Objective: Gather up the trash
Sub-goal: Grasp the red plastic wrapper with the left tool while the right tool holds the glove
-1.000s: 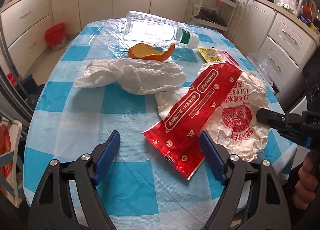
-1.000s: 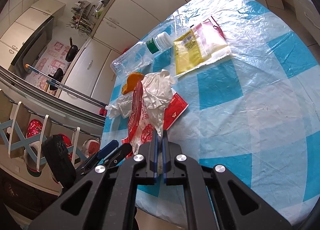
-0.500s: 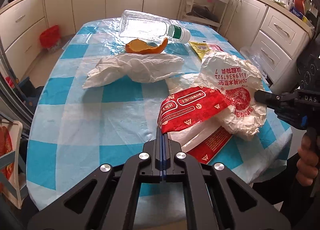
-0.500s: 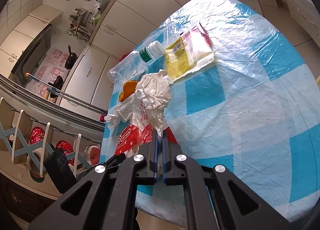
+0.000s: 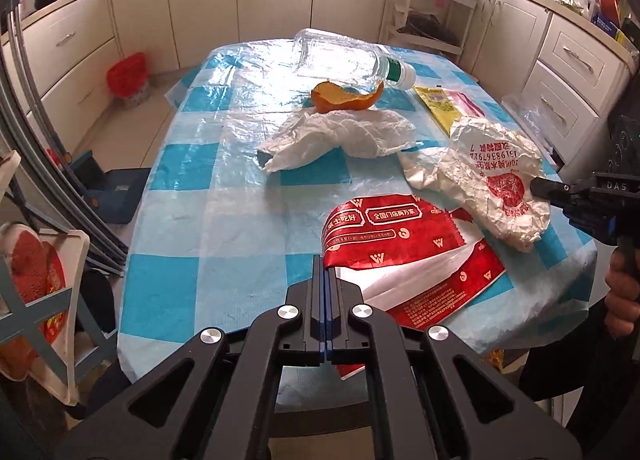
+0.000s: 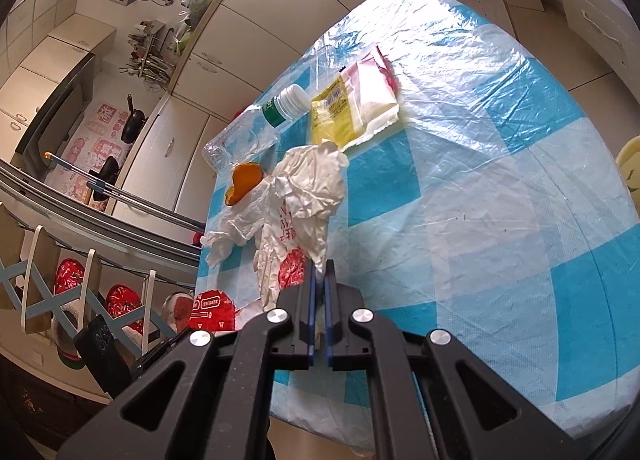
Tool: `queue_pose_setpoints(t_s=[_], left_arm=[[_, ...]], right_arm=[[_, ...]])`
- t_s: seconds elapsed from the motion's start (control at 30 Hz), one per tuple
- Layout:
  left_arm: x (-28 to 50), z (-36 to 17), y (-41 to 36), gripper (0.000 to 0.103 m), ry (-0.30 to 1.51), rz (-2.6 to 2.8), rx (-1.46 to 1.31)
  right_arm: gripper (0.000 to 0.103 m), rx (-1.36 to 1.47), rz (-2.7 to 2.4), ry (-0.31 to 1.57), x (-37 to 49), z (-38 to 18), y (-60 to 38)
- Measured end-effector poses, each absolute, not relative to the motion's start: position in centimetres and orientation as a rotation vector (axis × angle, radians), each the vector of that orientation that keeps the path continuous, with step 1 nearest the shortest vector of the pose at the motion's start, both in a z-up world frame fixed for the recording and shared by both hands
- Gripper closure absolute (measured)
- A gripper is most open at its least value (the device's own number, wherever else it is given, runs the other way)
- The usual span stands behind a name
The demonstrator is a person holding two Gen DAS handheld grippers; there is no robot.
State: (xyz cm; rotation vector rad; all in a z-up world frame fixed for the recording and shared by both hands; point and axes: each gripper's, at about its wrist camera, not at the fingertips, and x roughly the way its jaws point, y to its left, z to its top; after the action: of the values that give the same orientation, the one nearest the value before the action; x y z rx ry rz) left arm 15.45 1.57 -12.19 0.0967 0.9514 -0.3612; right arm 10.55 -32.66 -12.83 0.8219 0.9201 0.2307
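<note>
Since one second ago the left gripper [image 5: 327, 272] has been closed from wide apart onto the red wrapper [image 5: 404, 256], whose upper half is now folded over itself near the table's [image 5: 224, 219] front edge. Its jaws are pressed together on the wrapper's left edge. The right gripper [image 6: 319, 276] is clamped, as before, on a crumpled white bag [image 6: 308, 195] with red print, which is held up off the cloth at the table's right side; in the left view the same bag [image 5: 492, 175] is seen pinched at its right edge.

Behind these, a crumpled tissue [image 5: 340, 137] lies mid-table, with an orange peel [image 5: 344, 97] just beyond it, touching or nearly touching it. A clear bottle [image 5: 344, 59] with a green label lies on its side at the far end. A yellow packet [image 6: 352, 107] lies flat just beside the bottle's cap. The view between bag and packet is partly blocked by the bag itself, so contact there cannot be judged. A red bin [image 5: 128, 75] is seen on the floor by the cabinets.
</note>
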Motion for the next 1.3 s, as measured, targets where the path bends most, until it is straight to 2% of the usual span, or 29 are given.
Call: queue_pose_setpoints(t_s=[0.07,0.1,0.17,0.2,0.23,0.37,0.47,0.53,0.7,0.87,0.97,1.03,1.07,1.1,1.13,1.3], left_arm=[[15.1,-12.4,1.4,0.102,0.959,-0.378,0.121],[14.9,-12.5,1.1,0.098,0.963,-0.394,0.139],[14.4,-12.6,0.6,0.082,0.964,-0.430,0.178],[14.1,-12.5,0.5,0.064,0.957,-0.439,0.202],[13.8,-12.5,0.4,0.053,0.945,-0.440,0.222],[13.3,-12.6,0.3,0.052,0.943,-0.471,0.254],[12.6,-12.4,0.1,0.048,0.922,-0.502,0.300],[12.2,-12.5,-0.3,0.042,0.920,-0.530,0.335],[12.1,-13.0,-0.7,0.038,0.914,-0.533,0.379],[12.4,-13.2,-0.7,0.041,0.932,-0.556,0.325],[12.3,-13.2,-0.6,0.056,0.940,-0.564,0.285],[12.2,-13.1,-0.7,0.074,0.937,-0.551,0.279],[12.3,-13.1,-0.7,0.078,0.938,-0.541,0.275],[12.4,-13.1,-0.5,0.089,0.942,-0.537,0.263],[12.6,-13.1,-0.4,0.095,0.948,-0.535,0.249],[12.9,-12.9,0.2,0.100,0.963,-0.508,0.216]], right_arm=[[0.095,0.834,0.235,0.932,10.6,-13.1,-32.7],[0.095,0.841,0.237,0.935,10.6,-13.2,-32.7],[0.092,0.849,0.237,0.941,10.6,-13.4,-32.7],[0.088,0.852,0.234,0.942,10.6,-13.4,-32.7],[0.085,0.853,0.232,0.941,10.6,-13.4,-32.7],[0.082,0.850,0.232,0.942,10.7,-13.3,-32.5],[0.079,0.847,0.228,0.945,10.8,-13.4,-32.4],[0.079,0.850,0.226,0.947,10.8,-13.5,-32.5],[0.079,0.848,0.227,0.950,10.9,-13.5,-32.4],[0.079,0.848,0.226,0.952,10.9,-13.6,-32.4],[0.079,0.848,0.227,0.951,10.9,-13.6,-32.5],[0.079,0.847,0.229,0.950,10.9,-13.6,-32.5],[0.079,0.847,0.230,0.950,10.9,-13.5,-32.4],[0.079,0.845,0.231,0.949,10.9,-13.5,-32.4],[0.079,0.844,0.233,0.946,10.9,-13.4,-32.4],[0.082,0.836,0.240,0.917,10.7,-12.9,-32.4]])
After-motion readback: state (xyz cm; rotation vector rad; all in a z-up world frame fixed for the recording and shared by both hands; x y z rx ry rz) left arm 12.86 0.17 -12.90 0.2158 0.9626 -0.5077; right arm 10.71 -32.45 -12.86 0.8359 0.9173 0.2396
